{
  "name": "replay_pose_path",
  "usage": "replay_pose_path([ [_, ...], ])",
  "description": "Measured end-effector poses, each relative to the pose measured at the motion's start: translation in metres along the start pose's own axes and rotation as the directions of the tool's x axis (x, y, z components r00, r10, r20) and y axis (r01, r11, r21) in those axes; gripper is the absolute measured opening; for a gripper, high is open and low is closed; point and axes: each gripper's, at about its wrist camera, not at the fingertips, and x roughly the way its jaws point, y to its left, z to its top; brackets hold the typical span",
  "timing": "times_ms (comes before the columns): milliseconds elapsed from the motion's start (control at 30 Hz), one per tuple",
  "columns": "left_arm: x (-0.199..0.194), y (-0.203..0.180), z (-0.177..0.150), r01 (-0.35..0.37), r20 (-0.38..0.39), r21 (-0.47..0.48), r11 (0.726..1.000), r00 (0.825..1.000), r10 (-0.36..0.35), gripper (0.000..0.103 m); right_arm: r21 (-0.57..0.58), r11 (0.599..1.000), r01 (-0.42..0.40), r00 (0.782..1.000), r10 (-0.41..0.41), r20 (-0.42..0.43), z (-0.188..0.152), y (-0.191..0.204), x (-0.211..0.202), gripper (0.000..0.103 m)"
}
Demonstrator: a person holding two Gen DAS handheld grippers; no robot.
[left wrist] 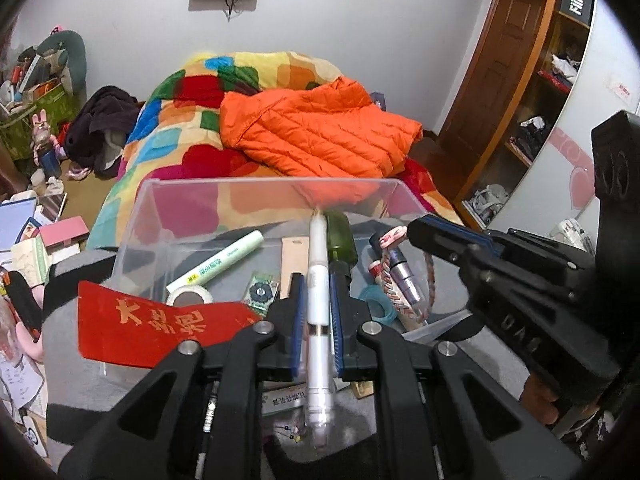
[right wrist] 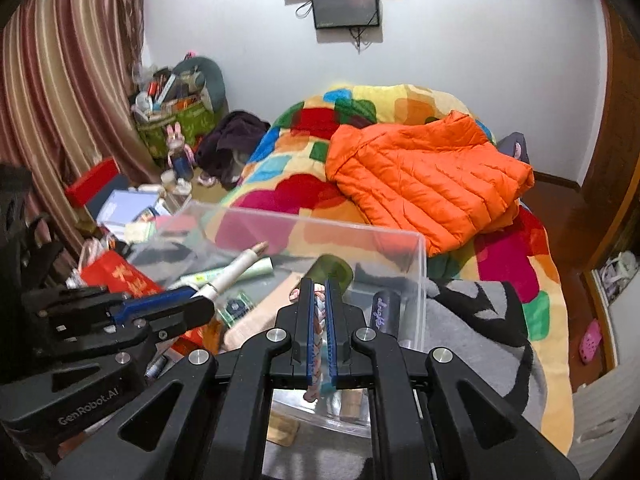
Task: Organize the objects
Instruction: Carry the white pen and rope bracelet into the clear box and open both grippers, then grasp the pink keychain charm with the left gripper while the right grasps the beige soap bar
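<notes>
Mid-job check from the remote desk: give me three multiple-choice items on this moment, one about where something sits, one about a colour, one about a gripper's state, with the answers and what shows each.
1. Where does the red envelope lie?
A. over the clear box's near left rim
B. on the orange jacket
C. between the right gripper's jaws

2. What colour is the jacket on the bed?
A. blue
B. orange
C. black

3. What is the left gripper doing?
A. open over the box
B. shut on nothing
C. shut on a white pen

Answers:
1 A: it drapes across the clear box edge.
2 B: the quilted fabric is bright orange.
3 C: the white pen is pinched between its blue pads.
</notes>
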Motion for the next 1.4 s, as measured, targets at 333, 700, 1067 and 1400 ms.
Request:
replay_pose_path([
  [333,-0.033,-0.005,-0.006,0.021,0.05,0.013,1.0,0.999,-0.021,0.013,-0.065,0.998,0.016,1.0,-0.017,-0.024,-0.012,0.006,-0.012,0.023],
  [700,-0.088,-0.005,-0.03,-0.028,0.135,0.031,0.999,0.991,0.024,0.05,-0.106,0.994,0.039,0.999,-0.039,-0.003,-0.03,0.017,-0.049,0.044],
  [1067,-0.085,0.019,-0.085,-0.102,0.043,0.022,0.995,0.994,0.101,0.057,-0.101,0.995,-0.003,0.996,-0.006,-0.088,-0.069,0.026,-0.044,0.055],
  [1400,-0.036,0.036,-0.106,-0.09,-0.128,-0.015,0.996,0.988,0.088,0.054,-0.044,0.999,-0.022,0.975,0.011,-0.224,-0.084,0.028,0.005,0.055],
])
